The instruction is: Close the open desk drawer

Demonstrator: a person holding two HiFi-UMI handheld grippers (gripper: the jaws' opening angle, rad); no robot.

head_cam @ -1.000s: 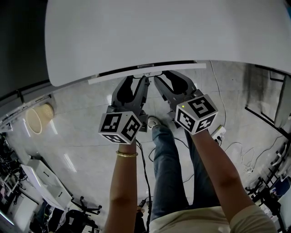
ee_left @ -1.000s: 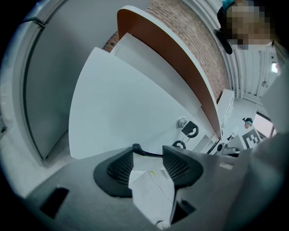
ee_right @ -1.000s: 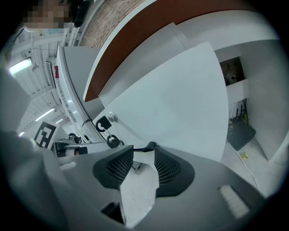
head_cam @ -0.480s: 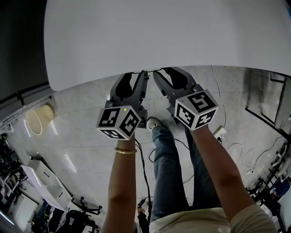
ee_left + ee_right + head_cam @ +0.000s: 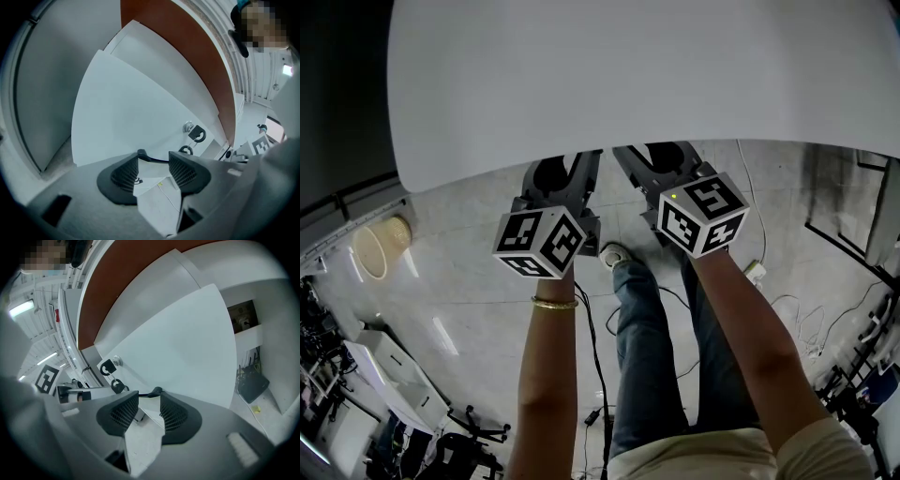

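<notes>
White desk drawer front [image 5: 140,108] lies just ahead of the left tool [image 5: 153,161] and right tool [image 5: 149,401], side by side, jaws half-open, gripping nothing.

No words, numbers or brand names could be read anywhere. The only marks were black-and-white square patterns. Some were on the left cube [image 5: 539,242], which sat on the left gripper [image 5: 153,159]. Others were on the right cube [image 5: 703,214], which sat on the right gripper [image 5: 149,398]. They were blocky shapes, not letters. The right gripper view showed one more such pattern, small at its left side, and the left gripper view showed another at its right side. Neither of them spelled anything.
</notes>
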